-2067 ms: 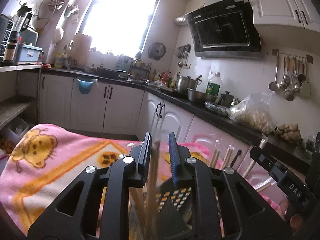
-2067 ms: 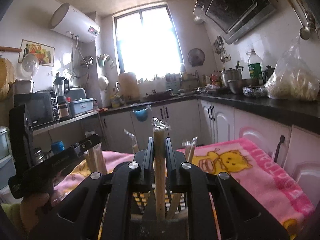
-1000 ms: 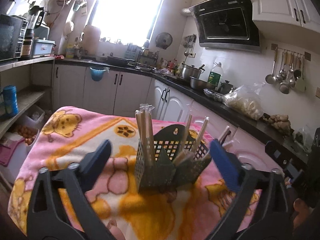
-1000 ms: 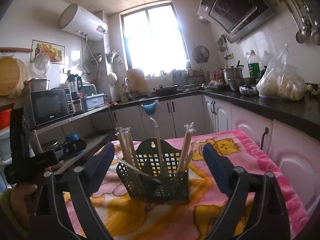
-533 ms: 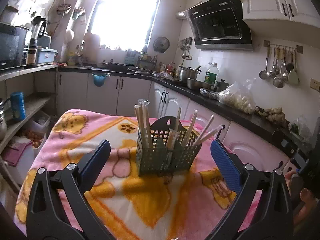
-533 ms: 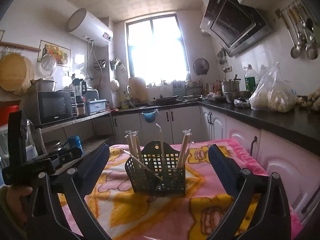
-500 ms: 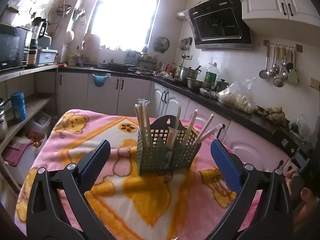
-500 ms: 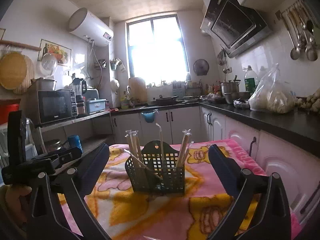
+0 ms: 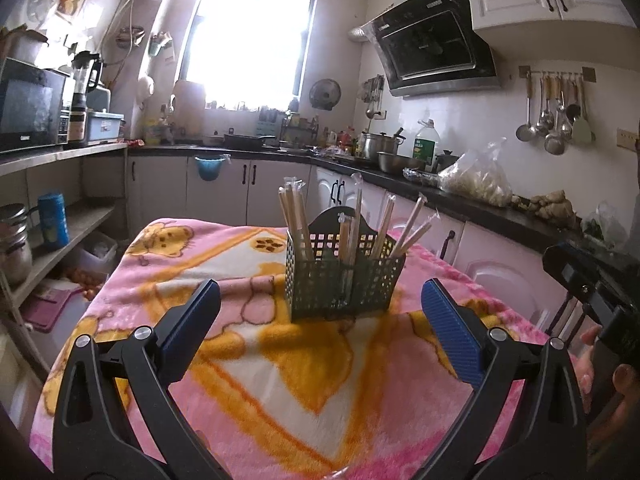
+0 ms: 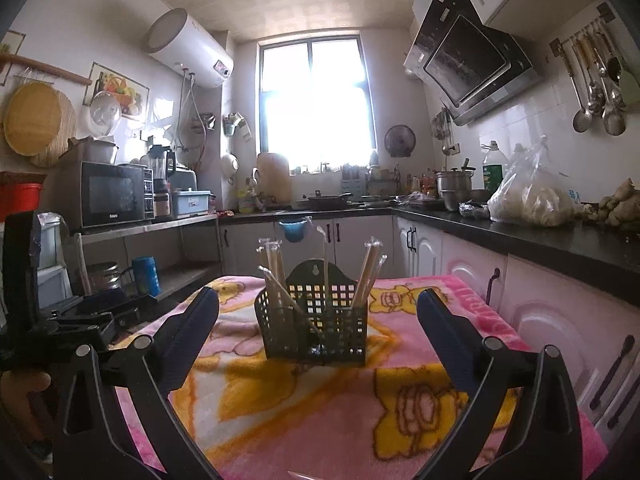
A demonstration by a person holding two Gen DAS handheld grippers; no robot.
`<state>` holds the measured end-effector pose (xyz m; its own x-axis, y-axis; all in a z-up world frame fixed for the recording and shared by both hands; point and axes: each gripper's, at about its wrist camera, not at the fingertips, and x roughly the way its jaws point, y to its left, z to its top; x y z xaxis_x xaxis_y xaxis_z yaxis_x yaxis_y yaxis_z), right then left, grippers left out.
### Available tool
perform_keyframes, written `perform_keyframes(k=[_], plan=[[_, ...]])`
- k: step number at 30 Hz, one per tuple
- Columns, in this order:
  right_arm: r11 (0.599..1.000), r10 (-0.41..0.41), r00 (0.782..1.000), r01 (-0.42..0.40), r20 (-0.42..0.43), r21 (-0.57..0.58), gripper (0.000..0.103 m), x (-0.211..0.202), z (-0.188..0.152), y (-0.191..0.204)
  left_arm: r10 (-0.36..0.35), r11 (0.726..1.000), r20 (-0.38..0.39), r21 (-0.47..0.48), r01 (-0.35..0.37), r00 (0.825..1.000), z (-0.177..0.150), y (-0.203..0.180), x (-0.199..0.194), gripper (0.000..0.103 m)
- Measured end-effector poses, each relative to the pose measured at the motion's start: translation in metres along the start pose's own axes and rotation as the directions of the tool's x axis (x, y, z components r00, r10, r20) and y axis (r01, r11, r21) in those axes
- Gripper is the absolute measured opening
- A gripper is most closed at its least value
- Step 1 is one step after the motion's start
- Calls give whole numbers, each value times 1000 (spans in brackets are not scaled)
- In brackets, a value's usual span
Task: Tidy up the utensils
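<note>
A dark green mesh utensil basket (image 9: 344,284) (image 10: 316,328) stands on a table covered with a pink and yellow blanket (image 9: 248,372) (image 10: 320,416). Several wrapped pairs of chopsticks (image 9: 294,220) (image 10: 370,268) stick up out of its compartments. My left gripper (image 9: 320,320) is open, well back from the basket, with nothing between its blue pads. My right gripper (image 10: 318,322) is also wide open and empty, a similar distance in front of the basket. Each gripper shows at the edge of the other's view, held by a hand (image 9: 604,376) (image 10: 24,396).
A black worktop (image 10: 540,240) with a filled plastic bag (image 10: 528,196), pots and a bottle runs along the right. White cabinets (image 9: 500,272) stand close beside the table. Open shelves with a microwave (image 10: 112,196) and a blue cup (image 9: 52,220) are on the left.
Both grippers have drawn back from the basket, which now looks smaller and farther off. Earlier each was shut on chopsticks in the basket; both opened and left them standing there.
</note>
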<state>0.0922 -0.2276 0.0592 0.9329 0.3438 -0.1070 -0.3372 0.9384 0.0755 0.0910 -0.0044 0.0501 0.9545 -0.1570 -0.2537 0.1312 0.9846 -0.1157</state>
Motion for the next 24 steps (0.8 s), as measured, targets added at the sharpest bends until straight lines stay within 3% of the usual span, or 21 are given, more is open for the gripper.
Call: perform_keyframes(k=[8, 16, 24], plan=[[999, -42, 997, 44, -58, 24, 97, -1, -30, 0, -4, 1000, -34, -9, 3, 999, -28, -1, -2, 92], [990, -120, 983, 129, -142, 54, 97, 1, -59, -5, -9, 998, -131, -65, 0, 991, -53, 7, 6, 92], [986, -134, 975, 149, -177, 77, 97, 1, -81, -10, 33, 998, -140, -50, -41, 990, -69, 6, 7, 92]])
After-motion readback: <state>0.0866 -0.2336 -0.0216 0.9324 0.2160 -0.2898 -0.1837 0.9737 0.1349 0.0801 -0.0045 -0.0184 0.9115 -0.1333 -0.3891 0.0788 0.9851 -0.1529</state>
